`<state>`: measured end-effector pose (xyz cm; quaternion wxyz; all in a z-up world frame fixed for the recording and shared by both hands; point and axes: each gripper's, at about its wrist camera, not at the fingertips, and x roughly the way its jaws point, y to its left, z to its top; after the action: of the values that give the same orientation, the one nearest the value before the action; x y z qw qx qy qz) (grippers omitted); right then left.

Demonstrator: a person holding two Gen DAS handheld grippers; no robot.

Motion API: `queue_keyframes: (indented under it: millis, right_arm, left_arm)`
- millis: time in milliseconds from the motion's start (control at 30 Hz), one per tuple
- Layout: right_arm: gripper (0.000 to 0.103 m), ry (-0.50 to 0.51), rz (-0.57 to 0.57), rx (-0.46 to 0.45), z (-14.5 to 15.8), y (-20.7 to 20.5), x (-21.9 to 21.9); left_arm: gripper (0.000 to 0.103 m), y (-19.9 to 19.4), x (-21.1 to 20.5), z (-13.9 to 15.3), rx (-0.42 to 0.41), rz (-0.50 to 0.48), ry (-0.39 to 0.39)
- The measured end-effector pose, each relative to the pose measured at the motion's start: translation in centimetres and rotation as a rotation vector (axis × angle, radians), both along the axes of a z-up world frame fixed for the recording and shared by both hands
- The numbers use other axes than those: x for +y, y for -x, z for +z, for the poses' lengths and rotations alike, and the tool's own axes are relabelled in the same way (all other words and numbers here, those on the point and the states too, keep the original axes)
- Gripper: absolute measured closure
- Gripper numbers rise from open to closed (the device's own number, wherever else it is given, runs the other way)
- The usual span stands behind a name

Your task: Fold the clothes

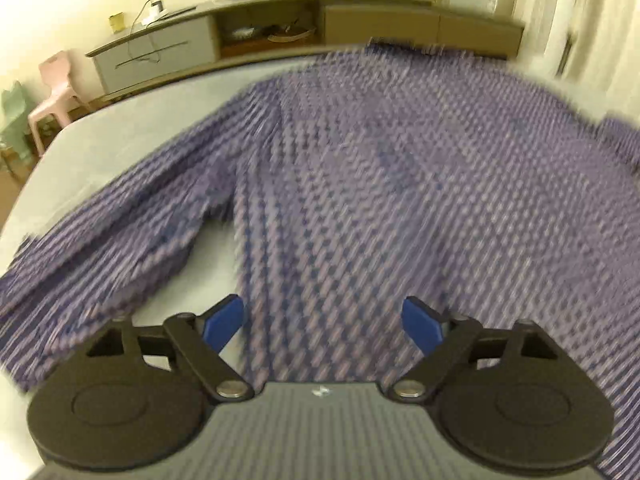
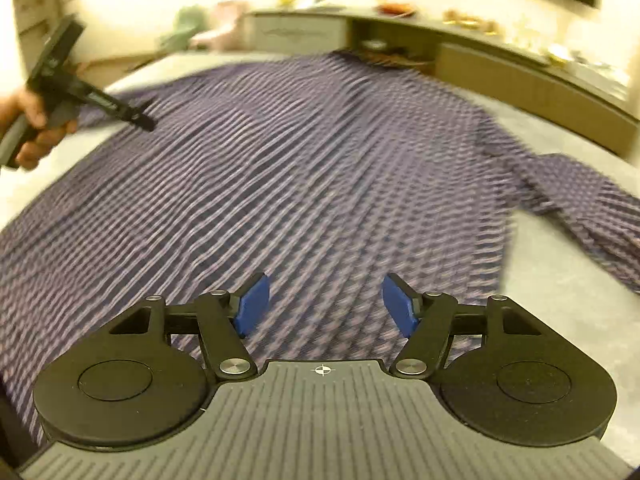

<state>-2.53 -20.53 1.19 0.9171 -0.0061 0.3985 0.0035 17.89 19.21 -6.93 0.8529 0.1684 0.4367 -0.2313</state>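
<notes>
At the bottom of each wrist view, the left gripper and right gripper hover with blue pads spread wide, grasping nothing. Directly beyond both lies the purple checked shirt, spread flat across the pale bed, filling the frame's middle, sleeves trailing to lower left and right. A low cabinet lines the top edge.
</notes>
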Motion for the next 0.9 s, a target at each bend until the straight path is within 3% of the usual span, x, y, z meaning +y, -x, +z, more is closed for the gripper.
queue_keyframes:
  millis: [33,100,167,200,233,300,433,500,567,633,700,767,800,900]
  right_arm:
    - [0.042,0.001,-0.006,0.017,-0.3,0.8,0.1]
    - [0.03,0.003,-0.018,0.051,-0.8,2.3,0.3]
    - [0.024,0.005,-0.03,0.086,-1.3,3.8,0.5]
    - [0.024,0.005,-0.035,0.103,-1.6,4.6,0.6]
    - [0.025,0.01,-0.056,0.111,-1.7,5.1,0.8]
    - [0.043,-0.005,-0.02,0.085,-1.4,6.1,3.7]
    - [0.044,-0.05,0.106,0.018,-0.8,8.2,10.6]
    - [0.042,-0.013,0.236,0.021,-1.3,9.2,15.2]
    - [0.04,0.03,0.298,0.013,-1.5,10.9,17.9]
    - [0.036,0.008,0.297,0.042,-1.5,12.4,18.2]
    - [0.022,0.022,0.298,0.076,-1.7,13.8,18.0]
    - [0.02,0.112,0.31,0.111,-2.3,15.0,18.0]
    - [0.024,0.159,0.314,0.124,-2.5,15.5,18.3]
    - [0.028,0.147,0.317,0.082,-1.0,15.7,19.0]
  left_arm:
    - [0.006,0.3,1.1,-0.2,-0.002,0.023,0.003]
    - [0.006,0.9,3.4,-0.2,-0.006,0.08,-0.015]
    - [0.017,2.0,5.2,0.6,-0.013,0.137,-0.066]
    - [0.028,2.9,5.9,1.2,-0.013,0.152,-0.078]
    - [0.03,4.2,6.4,1.8,-0.001,0.139,-0.052]
    - [0.023,7.5,6.6,3.1,0.031,0.075,0.019]
    - [0.02,15.6,5.3,3.6,0.155,-0.151,0.095]
    - [0.02,19.2,5.0,2.9,0.162,-0.219,0.024]
    - [0.02,21.7,5.6,2.2,0.11,-0.255,-0.102]
    - [0.002,22.9,7.2,1.7,0.054,-0.238,-0.193]
    - [0.008,22.9,9.1,2.2,0.055,-0.173,-0.225]
    - [0.013,22.3,10.4,4.1,0.072,-0.113,-0.128]
    - [0.013,21.8,11.0,5.2,0.084,-0.088,-0.061]
    - [0.007,19.3,12.7,8.9,0.035,0.013,0.142]
